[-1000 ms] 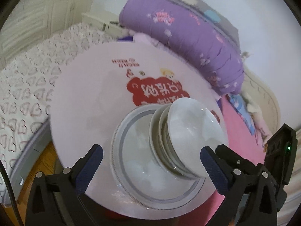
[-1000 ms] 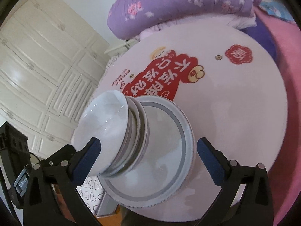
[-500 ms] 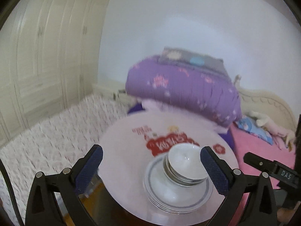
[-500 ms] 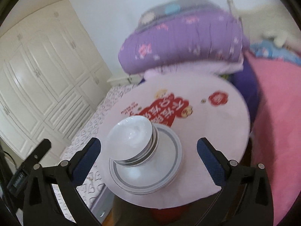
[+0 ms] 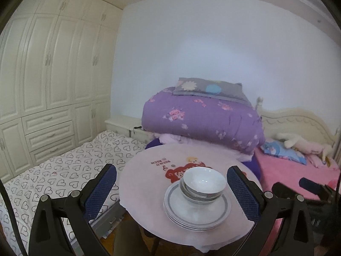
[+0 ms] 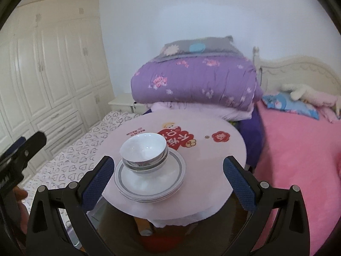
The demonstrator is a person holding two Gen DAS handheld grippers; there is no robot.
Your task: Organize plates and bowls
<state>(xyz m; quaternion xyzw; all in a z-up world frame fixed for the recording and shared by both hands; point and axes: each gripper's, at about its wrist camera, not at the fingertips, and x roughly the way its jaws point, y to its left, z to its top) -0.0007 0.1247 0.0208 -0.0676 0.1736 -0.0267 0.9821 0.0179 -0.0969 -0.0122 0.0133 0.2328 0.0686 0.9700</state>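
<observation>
**Bowls nested on plates, both claws wide and empty**

The bowls [image 5: 202, 184] sit nested one inside another on top of the plates [image 5: 197, 212], which are stacked flat on the round desk [image 5: 147, 183]. In the right wrist view the same pile shows with the bowls [image 6: 143, 151] toward the left side of the plates [image 6: 153, 179], near the desk's [image 6: 215, 170] front-left edge. The desk top carries a red printed label just behind the pile.

The left claw [image 5: 171, 192] is spread wide with nothing between its blue pads [image 5: 100, 192] — it is held back from the desk, clear of the dishes. The right claw [image 6: 167, 183] is likewise spread and empty, apart from the pile; its pads [image 6: 97, 183] frame the plates without touching them.

Behind the desk lies a folded purple quilt [image 5: 202, 121] with a grey pillow [image 5: 210, 89] on it. A pink bed [image 6: 298, 149] is to the right, a heart-print mattress [image 5: 64, 170] to the left, and white wardrobes [image 5: 42, 85] line the left wall.
</observation>
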